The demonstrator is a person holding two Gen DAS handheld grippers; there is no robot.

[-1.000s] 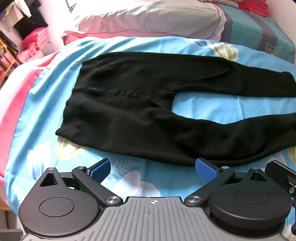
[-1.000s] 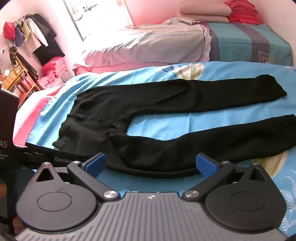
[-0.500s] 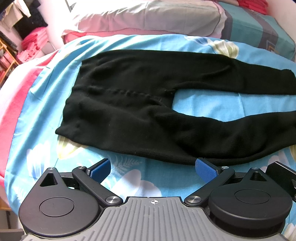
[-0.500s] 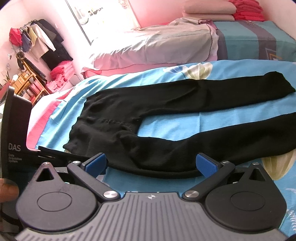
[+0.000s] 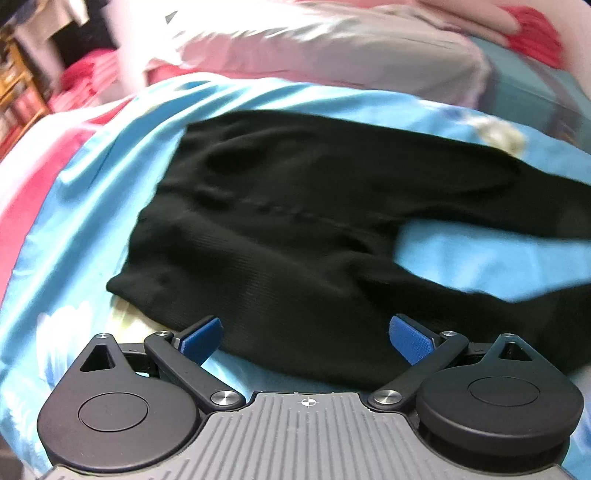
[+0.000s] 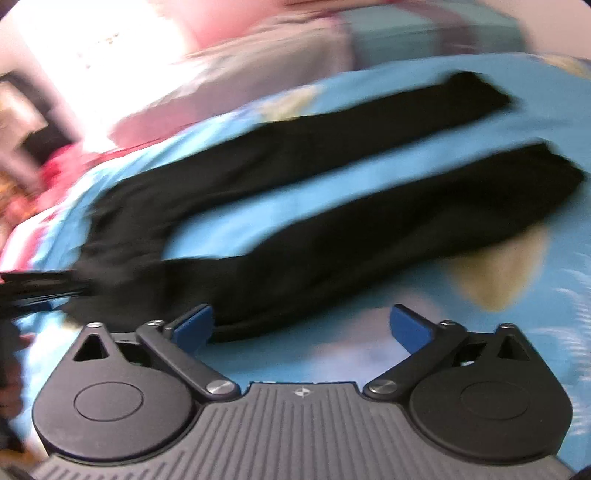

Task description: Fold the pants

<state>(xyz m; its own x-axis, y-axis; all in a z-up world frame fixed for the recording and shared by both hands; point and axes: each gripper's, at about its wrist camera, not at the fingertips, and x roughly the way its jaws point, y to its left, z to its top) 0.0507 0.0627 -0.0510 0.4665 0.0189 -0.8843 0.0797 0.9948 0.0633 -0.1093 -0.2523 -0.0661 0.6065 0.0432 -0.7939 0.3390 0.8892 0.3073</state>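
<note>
The black pants (image 5: 314, 229) are lying flat and unfolded on the blue bedspread (image 5: 92, 206); the approach is being made, both the left hand-held gripper (image 5: 306, 336) and the right hand-held gripper (image 6: 303, 325) being held released, the right one's jaws having just been closing slightly with nothing between them; next, the near leg's edge is probably to be pinched.

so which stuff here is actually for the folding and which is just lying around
For the job:
- black pants, spread flat
- left tongs, open
- right tongs, open

Just lying about:
- blue floral bedsheet
- grey-pink quilt
- red folded pile

Black pants (image 5: 295, 229) flat on blue-sheeted bed (image 5: 92, 206)
</note>
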